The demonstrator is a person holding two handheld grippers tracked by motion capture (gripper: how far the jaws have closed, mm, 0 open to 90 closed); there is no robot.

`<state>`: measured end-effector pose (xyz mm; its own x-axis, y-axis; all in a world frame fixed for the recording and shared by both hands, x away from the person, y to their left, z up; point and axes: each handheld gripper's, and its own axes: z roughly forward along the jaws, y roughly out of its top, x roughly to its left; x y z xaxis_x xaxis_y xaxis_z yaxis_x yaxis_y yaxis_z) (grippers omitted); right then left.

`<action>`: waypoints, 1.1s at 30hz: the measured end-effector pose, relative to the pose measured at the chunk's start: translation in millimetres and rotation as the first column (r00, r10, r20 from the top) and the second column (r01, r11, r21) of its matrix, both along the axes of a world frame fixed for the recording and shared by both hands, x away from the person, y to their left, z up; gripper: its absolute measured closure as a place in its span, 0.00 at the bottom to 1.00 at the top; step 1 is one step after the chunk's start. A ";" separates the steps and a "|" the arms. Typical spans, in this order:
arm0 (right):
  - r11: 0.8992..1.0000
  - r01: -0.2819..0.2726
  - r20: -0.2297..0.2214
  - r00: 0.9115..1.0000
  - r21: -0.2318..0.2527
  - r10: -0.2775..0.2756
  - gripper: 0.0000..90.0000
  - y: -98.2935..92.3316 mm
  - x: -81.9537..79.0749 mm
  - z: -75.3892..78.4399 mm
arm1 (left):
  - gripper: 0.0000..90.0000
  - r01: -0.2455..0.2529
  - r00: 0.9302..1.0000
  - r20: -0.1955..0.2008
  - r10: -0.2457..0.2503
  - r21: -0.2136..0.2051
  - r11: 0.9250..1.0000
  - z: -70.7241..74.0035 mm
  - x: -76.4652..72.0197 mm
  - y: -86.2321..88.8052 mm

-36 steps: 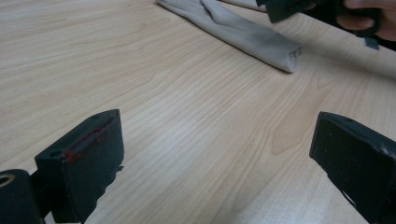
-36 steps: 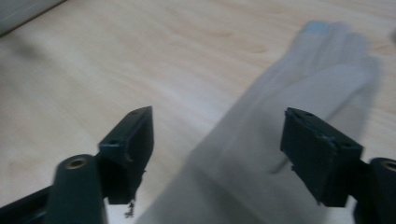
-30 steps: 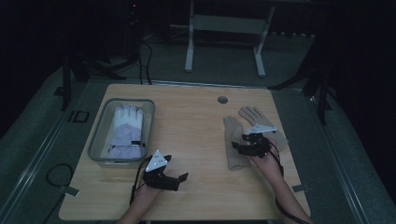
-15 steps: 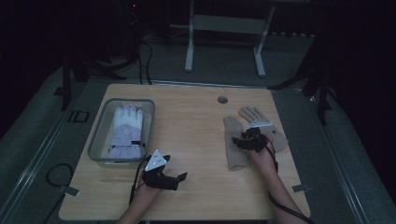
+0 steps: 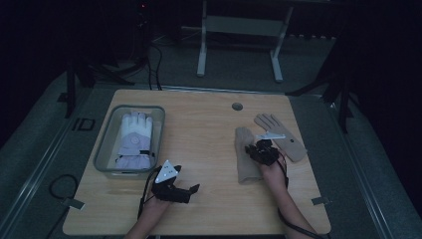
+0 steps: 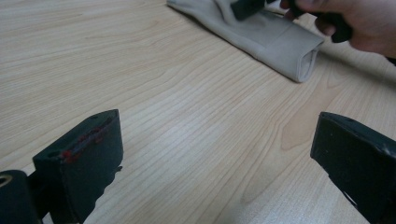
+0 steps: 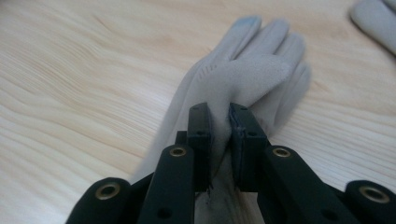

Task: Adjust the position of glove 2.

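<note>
Two beige gloves lie flat at the table's right. My right gripper (image 5: pixel 256 149) sits on the left beige glove (image 5: pixel 244 164); its jaws have just been closing. In the right gripper view the right gripper (image 7: pixel 220 116) is shut on a pinched fold of this glove (image 7: pixel 243 74), whose fingers point away. The other beige glove (image 5: pixel 281 134) lies just to the right of it. My left gripper (image 5: pixel 191 189) rests near the front edge, and in its own view the left gripper (image 6: pixel 215 144) is open over bare wood. That view also shows the pinched glove's cuff (image 6: pixel 280 42) farther off.
A grey bin (image 5: pixel 102 149) at the table's left holds a white and lavender glove (image 5: pixel 135 137). A round cable hole (image 5: pixel 237 106) sits near the far edge. Metal table legs (image 5: pixel 201 45) stand on the floor beyond the table.
My right gripper has shifted slightly left and down onto the left beige glove, and its jaws have closed on a fold of it. The left gripper has stayed put.
</note>
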<state>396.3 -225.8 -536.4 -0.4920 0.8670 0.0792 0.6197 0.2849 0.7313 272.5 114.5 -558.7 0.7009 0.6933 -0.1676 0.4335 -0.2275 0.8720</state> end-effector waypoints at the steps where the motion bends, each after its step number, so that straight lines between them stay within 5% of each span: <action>1: 1.000 0.002 0.002 1.000 0.024 -0.002 0.89 3.9 -2.9 4.5 | 0.03 0.000 1.000 0.000 0.000 -0.001 1.000 0.0 0.2 -0.1; 8: 0.996 0.008 0.068 0.998 0.089 -0.014 0.89 42.9 -24.0 37.1 | 0.03 -0.002 1.000 0.023 0.002 0.000 1.000 3.2 -0.7 0.3; 15: 0.986 -0.005 0.063 0.998 0.167 -0.005 0.89 71.9 -38.3 44.5 | 0.03 -0.005 0.999 0.046 0.005 -0.001 1.000 4.0 -2.2 3.4; 21: 0.990 0.017 0.083 0.996 0.139 -0.029 0.89 100.5 -53.2 27.2 | 0.03 -0.018 0.998 0.064 0.018 0.002 1.000 1.2 -3.3 9.2; 27: 0.997 0.025 0.022 0.999 0.074 -0.026 0.88 112.9 -53.9 -5.2 | 0.03 -0.018 0.998 0.061 0.018 0.001 1.000 -0.4 -2.3 9.7; 33: 0.999 -0.021 -0.033 0.999 0.040 0.022 0.69 116.4 -52.4 -19.6 | 0.03 -0.010 0.998 0.057 0.010 0.006 1.000 -1.4 -1.7 8.8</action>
<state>344.0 -109.5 -556.0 -0.5070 0.8521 0.1302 0.6384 0.2696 0.7210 270.9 123.4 -560.1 0.7022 0.7012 -0.1235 0.3856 -0.2287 0.8939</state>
